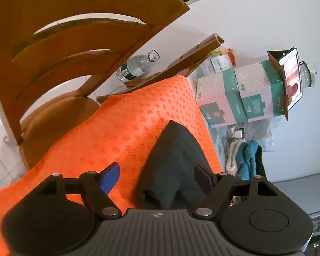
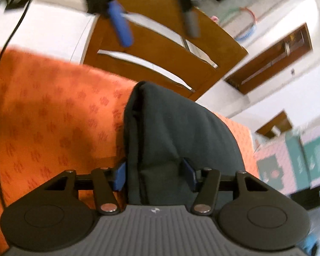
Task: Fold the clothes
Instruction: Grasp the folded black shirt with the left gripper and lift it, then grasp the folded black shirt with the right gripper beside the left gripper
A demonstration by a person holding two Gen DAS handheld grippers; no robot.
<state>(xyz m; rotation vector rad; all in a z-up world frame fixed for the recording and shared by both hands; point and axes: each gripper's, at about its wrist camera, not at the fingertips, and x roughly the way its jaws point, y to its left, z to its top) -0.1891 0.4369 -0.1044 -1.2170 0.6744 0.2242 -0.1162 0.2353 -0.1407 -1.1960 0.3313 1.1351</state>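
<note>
Orange patterned cloth (image 1: 125,115) covers the tabletop, prob. as a clean flat bed for folding; wooden chair (image 1: 59,49) stands just beyond its far edge. On the cloth lies the dark grey-green garment (image 2: 170,128), already bunched into a narrow multi-layer bundle, so I'd judge the fold well along. Right tongs (image 2: 155,175) tilt down over the near end of the bundle, jaws about half open w/ fabric between them; pads (image 2: 120,176) sit at the bundle's sides, but whether they actually pinch it I can't tell. Left tongs (image 1: 157,181) angle down too, jaws wide, garment's edge between them but no grip visible; they look freed, holding nothing.
</note>
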